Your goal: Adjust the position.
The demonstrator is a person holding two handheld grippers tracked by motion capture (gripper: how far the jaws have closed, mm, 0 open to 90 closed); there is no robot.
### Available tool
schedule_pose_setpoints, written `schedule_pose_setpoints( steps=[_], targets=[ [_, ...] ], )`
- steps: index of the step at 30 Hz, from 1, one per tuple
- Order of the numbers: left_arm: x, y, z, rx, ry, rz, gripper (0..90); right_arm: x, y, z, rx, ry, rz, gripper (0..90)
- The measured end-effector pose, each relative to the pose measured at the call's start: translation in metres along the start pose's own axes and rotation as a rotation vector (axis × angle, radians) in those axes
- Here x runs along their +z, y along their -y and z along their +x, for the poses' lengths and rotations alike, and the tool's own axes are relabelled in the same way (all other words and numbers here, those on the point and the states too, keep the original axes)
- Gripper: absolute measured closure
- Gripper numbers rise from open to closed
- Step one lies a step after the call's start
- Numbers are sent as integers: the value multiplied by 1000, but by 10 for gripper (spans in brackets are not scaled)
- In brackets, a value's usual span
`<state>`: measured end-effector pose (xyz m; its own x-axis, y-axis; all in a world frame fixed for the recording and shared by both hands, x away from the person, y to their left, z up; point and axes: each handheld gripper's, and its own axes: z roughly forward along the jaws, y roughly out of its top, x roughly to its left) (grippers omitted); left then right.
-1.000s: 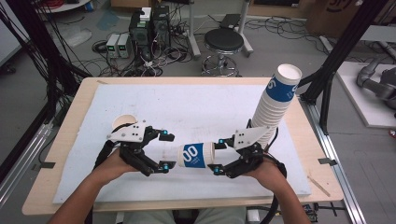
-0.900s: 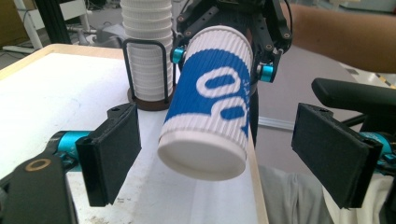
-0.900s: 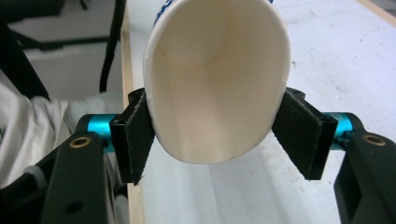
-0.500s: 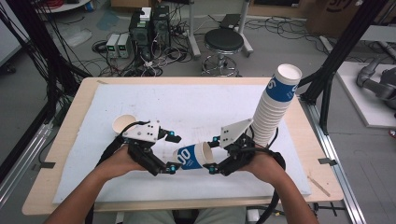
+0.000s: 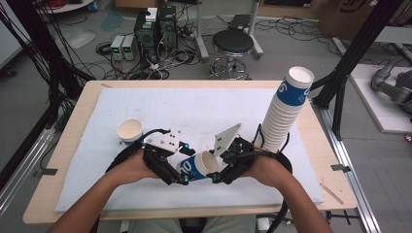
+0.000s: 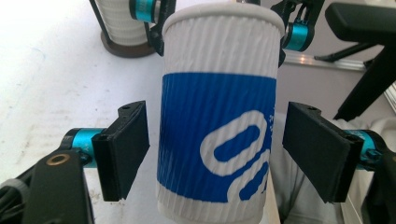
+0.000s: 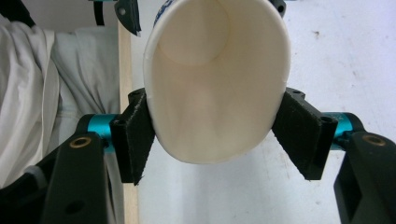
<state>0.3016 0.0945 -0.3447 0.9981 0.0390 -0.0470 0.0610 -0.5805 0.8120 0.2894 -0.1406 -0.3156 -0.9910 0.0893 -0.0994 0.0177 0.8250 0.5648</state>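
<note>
Holding item one, a ribbed white paper cup with blue band [image 5: 197, 166], level above the table's white mat [image 5: 204, 109]: my right gripper [image 7: 215, 133] squeezes its rim oval for handover; my left gripper [image 6: 217, 156], jaws just closing, flanks its body untouched.

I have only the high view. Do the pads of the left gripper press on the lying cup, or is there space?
Observer: There is space. The cup sits between the jaws of the left gripper, which have just been closing, with a gap on each side.
Operator: And the right one?
Observer: The right gripper pinches the cup near its mouth, and the rim is squeezed oval.
Operator: Is anything inside?
Observer: No, the right gripper view shows it empty.
</note>
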Motion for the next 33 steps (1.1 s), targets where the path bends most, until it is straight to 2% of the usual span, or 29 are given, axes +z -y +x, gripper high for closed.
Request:
schedule_pose_setpoints(
  steps=[8,12,16,20,23,28,33],
  targets=[
    [11,-2,1,3,14,85,267,7,-10,3,-30,-6,83,328],
    [15,-1,1,5,29,113,317,10,-13,5,-42,-2,120,329],
    [19,-1,0,7,31,136,323,13,-15,6,-54,-6,144,334],
    [22,0,-1,24,32,148,329,16,-15,7,-60,-8,162,337],
    [21,2,0,26,29,118,325,15,-15,7,-57,-4,157,312],
    [16,6,1,17,25,39,313,9,-11,4,-17,-5,75,268],
    [12,14,3,9,13,-3,313,-5,-4,0,44,-21,-68,246]
  ],
)
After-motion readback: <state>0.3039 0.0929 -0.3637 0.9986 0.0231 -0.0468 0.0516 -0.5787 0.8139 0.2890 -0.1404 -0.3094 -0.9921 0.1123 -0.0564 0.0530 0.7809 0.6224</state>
